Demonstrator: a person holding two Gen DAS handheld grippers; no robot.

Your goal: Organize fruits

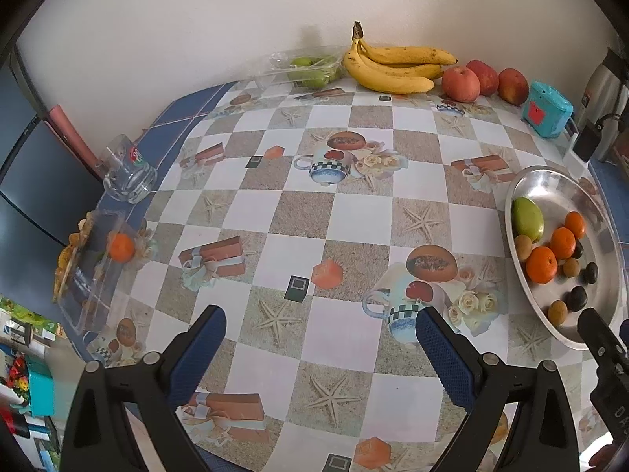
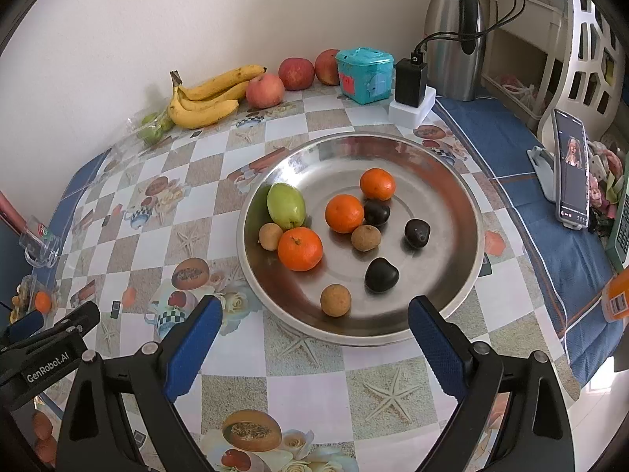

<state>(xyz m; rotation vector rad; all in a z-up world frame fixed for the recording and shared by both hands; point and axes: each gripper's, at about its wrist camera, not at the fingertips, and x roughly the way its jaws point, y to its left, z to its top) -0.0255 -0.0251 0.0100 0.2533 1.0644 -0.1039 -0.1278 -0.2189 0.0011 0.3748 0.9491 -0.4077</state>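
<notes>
A steel plate (image 2: 452, 181) holds three oranges (image 2: 300, 248), a green fruit (image 2: 286, 204), three dark plums (image 2: 381, 274) and three small brown fruits (image 2: 335, 299). The plate also shows in the left wrist view (image 1: 550, 181). My right gripper (image 2: 314, 316) is open and empty just in front of the plate's near rim. My left gripper (image 1: 320, 324) is open and empty above the patterned tablecloth. A lone orange (image 1: 122, 247) sits in a clear plastic box (image 1: 90, 275) at the left edge. Bananas (image 1: 393, 67), three red apples (image 1: 460, 84) and bagged green fruits (image 1: 314, 69) lie along the wall.
A glass mug (image 1: 127, 175) stands at the table's left edge. A teal box (image 2: 365, 74), a black charger (image 2: 411, 82) and a steel kettle (image 2: 452, 31) stand at the back right. A phone on a stand (image 2: 572, 169) is to the right.
</notes>
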